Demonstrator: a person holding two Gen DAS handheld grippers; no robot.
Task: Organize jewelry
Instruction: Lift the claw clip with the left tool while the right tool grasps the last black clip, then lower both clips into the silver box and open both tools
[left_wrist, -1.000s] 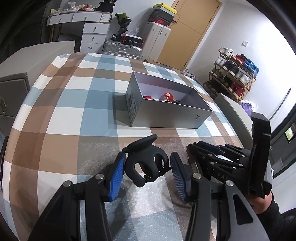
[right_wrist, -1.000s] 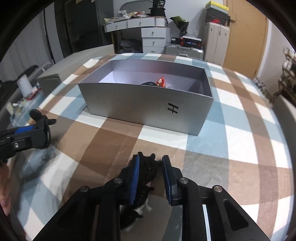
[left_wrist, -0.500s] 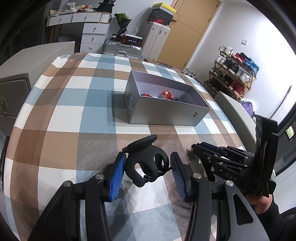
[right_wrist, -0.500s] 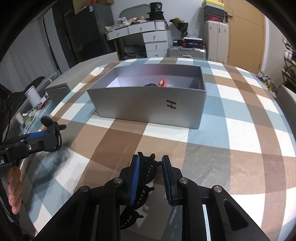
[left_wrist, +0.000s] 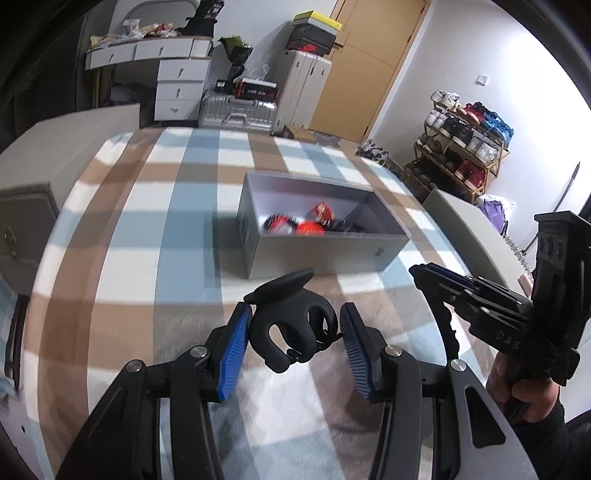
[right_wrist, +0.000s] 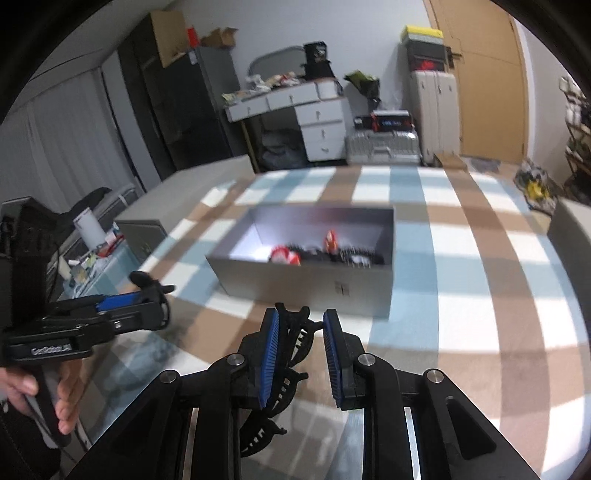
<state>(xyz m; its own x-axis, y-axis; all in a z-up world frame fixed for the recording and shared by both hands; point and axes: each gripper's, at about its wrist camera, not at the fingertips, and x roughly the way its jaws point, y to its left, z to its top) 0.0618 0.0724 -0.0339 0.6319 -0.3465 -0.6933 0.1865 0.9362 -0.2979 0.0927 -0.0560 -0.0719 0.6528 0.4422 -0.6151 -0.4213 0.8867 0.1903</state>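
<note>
Now, box: the grey box (left_wrist: 325, 254) sits ahead of both grippers on the checked tablecloth (left_wrist: 122, 258), open-topped, its long axis running across the right wrist view and slanting away to the right in the left one.
Already inside: red and black pieces (right_wrist: 291, 254) lie bunched on the box floor toward its right half; too blurred to name each.
Left load: a rounded black hair claw (left_wrist: 291, 325) sits between the blue pads (left_wrist: 234, 354), the left gripper (left_wrist: 293, 350) clamped across its width, its flat tab tipping up and forward.
Right load: a toothed black claw clip (right_wrist: 291, 347) is pinched in the right gripper (right_wrist: 301, 354), jaws nearly together, teeth spilling out below the left pad.
Which is nearer: my read is the right gripper, its near wall just ahead of the tips; the left one stands further back and off the box's left end.
Coming move: likely forward and over the near wall, then let go.
Writing: a small dark mark (right_wrist: 341, 288) on the box front, unreadable here; raised letters on each gripper body, too blurred to spell.
</note>
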